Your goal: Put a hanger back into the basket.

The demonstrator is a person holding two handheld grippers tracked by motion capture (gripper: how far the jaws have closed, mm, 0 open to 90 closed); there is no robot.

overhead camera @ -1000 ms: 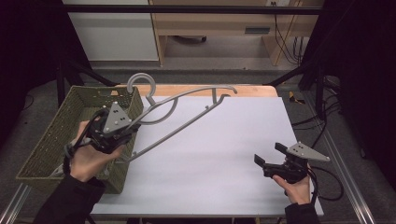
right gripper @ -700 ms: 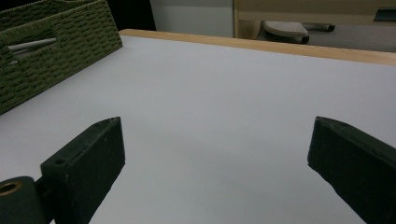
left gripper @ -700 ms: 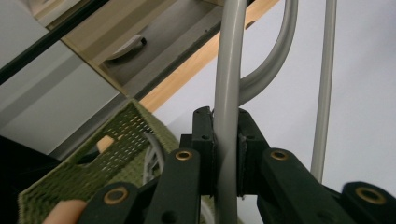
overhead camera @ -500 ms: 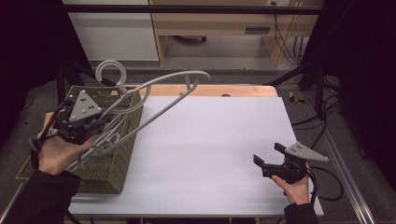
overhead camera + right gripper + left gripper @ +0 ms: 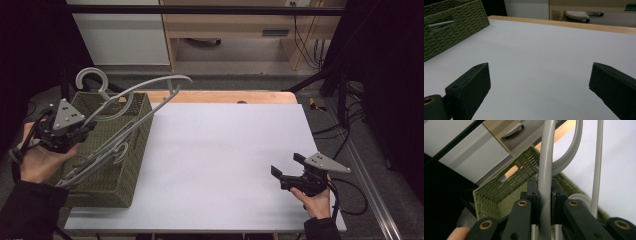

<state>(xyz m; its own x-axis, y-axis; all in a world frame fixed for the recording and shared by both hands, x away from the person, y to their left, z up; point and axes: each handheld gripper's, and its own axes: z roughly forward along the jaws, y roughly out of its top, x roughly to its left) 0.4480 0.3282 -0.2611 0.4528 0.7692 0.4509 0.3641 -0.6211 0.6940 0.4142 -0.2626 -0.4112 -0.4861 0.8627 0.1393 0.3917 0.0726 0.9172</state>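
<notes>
My left gripper [image 5: 84, 129] is shut on a grey plastic hanger [image 5: 150, 89], held over the green woven basket [image 5: 112, 187] at the table's left edge. The hanger's hook [image 5: 91, 77] points up and back, and its long arm reaches right past the basket's rim. In the left gripper view the pads [image 5: 533, 192] pinch the hanger's bar [image 5: 546, 157] above the basket [image 5: 506, 185]. Another grey hanger [image 5: 102, 159] lies in the basket. My right gripper [image 5: 284, 164] rests open at the front right of the white table [image 5: 225, 150], its jaws wide apart [image 5: 540, 77] with nothing between them.
The basket's side [image 5: 451, 32] has a handle slot, seen far left in the right gripper view. A wooden strip [image 5: 225, 96] edges the table's far side, with a white cabinet [image 5: 120, 35] and a wooden desk [image 5: 235, 25] beyond. A black cable [image 5: 350, 197] trails from the right gripper.
My left hand has carried the hanger leftward, from the basket's table side to above the basket, and the hanger has swung with it. The right gripper has stayed put.
</notes>
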